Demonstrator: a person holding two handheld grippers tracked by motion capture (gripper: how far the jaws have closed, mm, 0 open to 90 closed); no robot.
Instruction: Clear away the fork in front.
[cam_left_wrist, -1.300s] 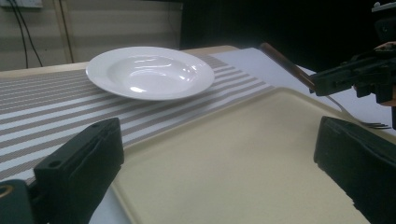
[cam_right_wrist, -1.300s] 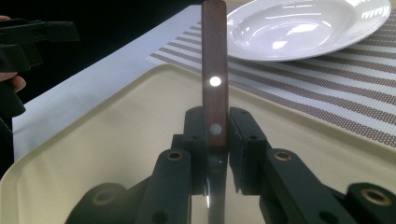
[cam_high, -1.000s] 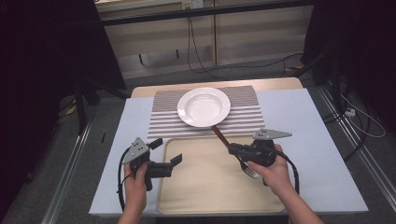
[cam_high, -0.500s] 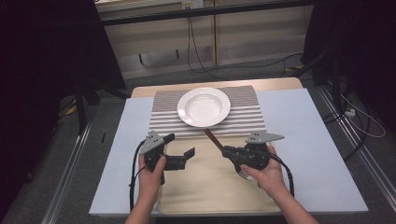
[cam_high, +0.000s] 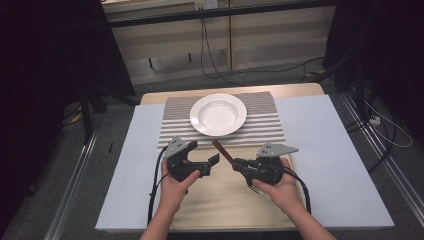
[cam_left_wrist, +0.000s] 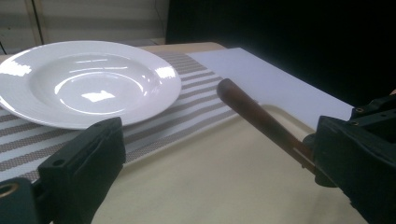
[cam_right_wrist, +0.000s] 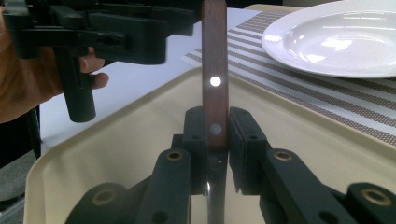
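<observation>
Wooden table (cam_high: 300, 90): pale sheet (cam_high: 330, 150), striped placemat (cam_high: 265, 125), beige tray (cam_high: 225, 200).

On inspection, the surface (cam_high: 330, 165) carried one white plate (cam_high: 218, 114), one striped placemat (cam_high: 265, 127), one beige tray (cam_high: 225, 200) and one wooden-handled fork (cam_high: 222, 150), with two grippers present, left gripper (cam_high: 202, 162) and right gripper (cam_high: 239, 164).

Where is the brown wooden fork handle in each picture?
High view: the wooden handle is at centre, sticking out of the right tool.
Left gripper view: right of middle, slanting down.
Right gripper view: upright at centre, between the jaws.
Shared landmark: the white plate, just beyond it.
</observation>
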